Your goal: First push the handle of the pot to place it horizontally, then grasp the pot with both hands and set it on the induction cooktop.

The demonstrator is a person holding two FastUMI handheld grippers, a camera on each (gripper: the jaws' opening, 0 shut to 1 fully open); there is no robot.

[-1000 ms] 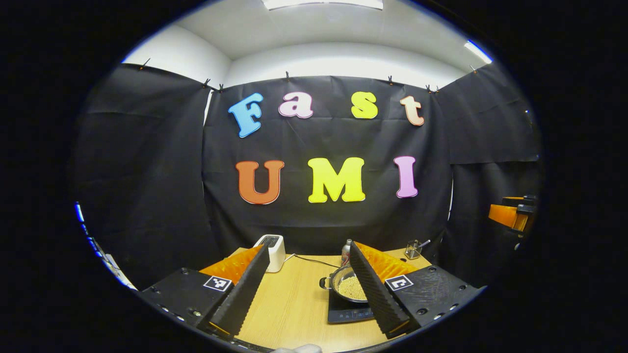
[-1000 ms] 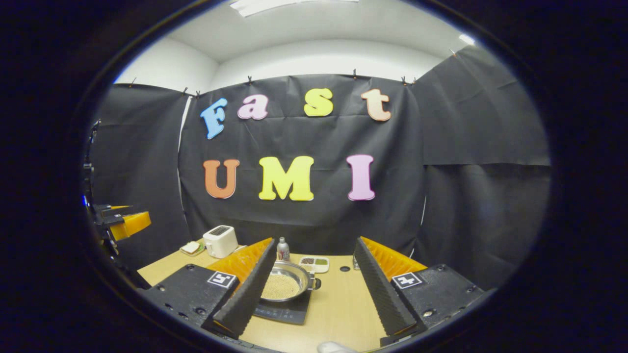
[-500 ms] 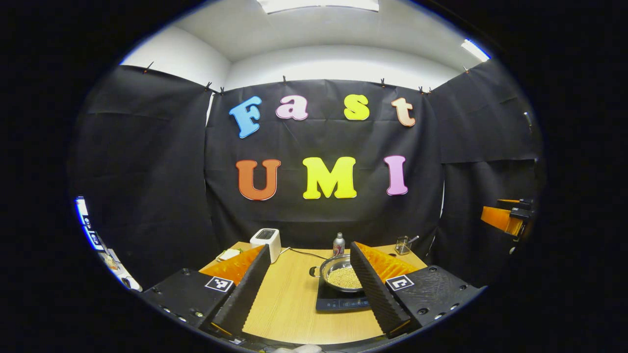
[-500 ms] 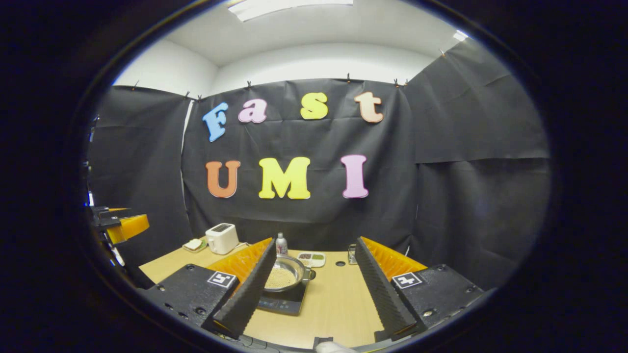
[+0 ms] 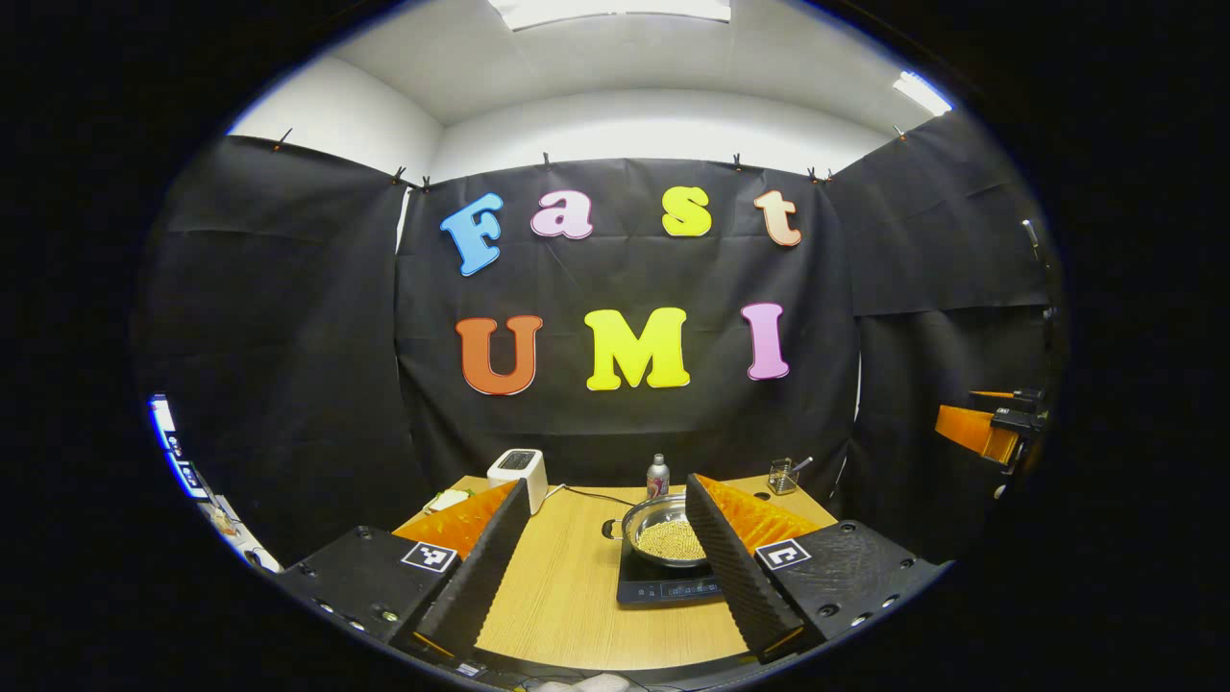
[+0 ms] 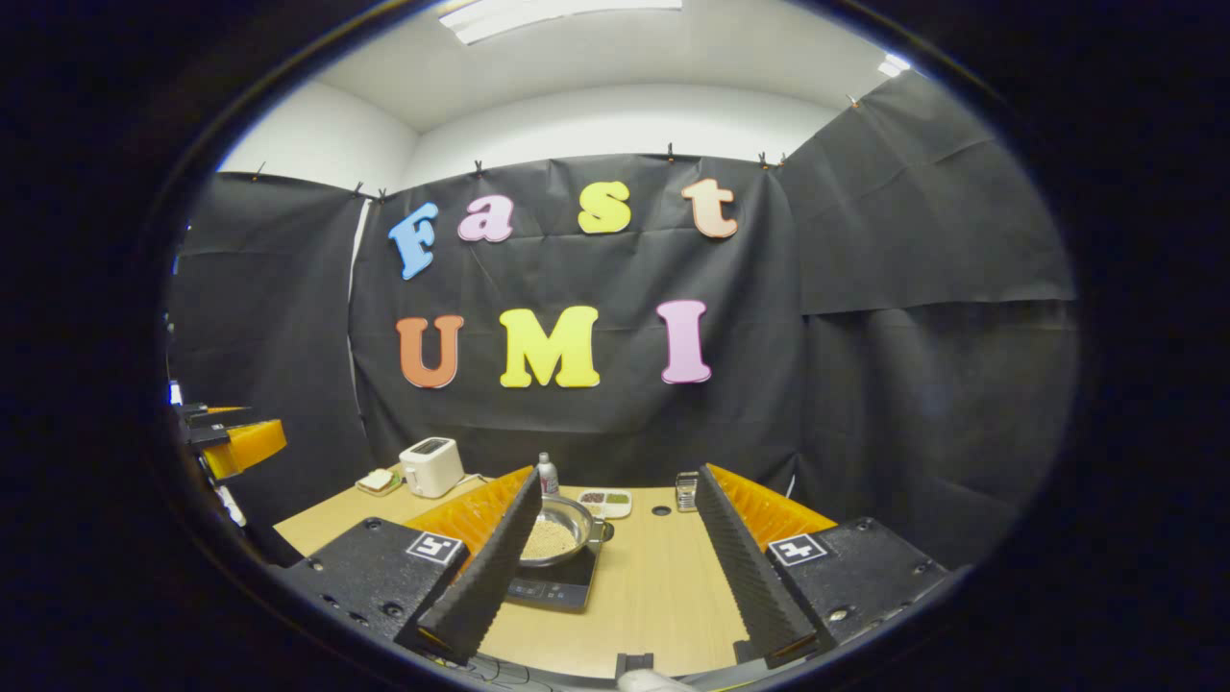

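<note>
A: Start with the left gripper view. Where is the pot (image 5: 670, 533)?

B: At about five o'clock from the middle of the picture, seated on the induction cooktop (image 5: 668, 584), which lies on the wooden table (image 5: 567, 586). The pot is full of pale grains, and one small side handle juts toward nine o'clock. The left gripper (image 5: 603, 567) has its fingers spread wide with nothing between them, and it sits well apart from the pot.

A: Anything else on the table?

B: A white toaster (image 5: 519, 473) at eleven o'clock of the pot, a small bottle (image 5: 657, 476) just behind it at twelve, and a glass holder (image 5: 783, 476) toward two o'clock.

A: And the right gripper view?

B: The pot (image 6: 555, 536) is at about six o'clock, partly behind the near finger, again on the cooktop (image 6: 557, 586). The right gripper (image 6: 615, 567) is likewise spread and empty, well clear of the pot. The orange side of the left gripper pokes in at nine o'clock.

A: So which step is this?

B: I judge the placing done: the pot rests square on the cooktop and neither tool touches it. The handle's exact line is too small to tell.

A: Next move?

B: Probably nothing beyond keeping both tools clear of the pot so it is not nudged off.
</note>
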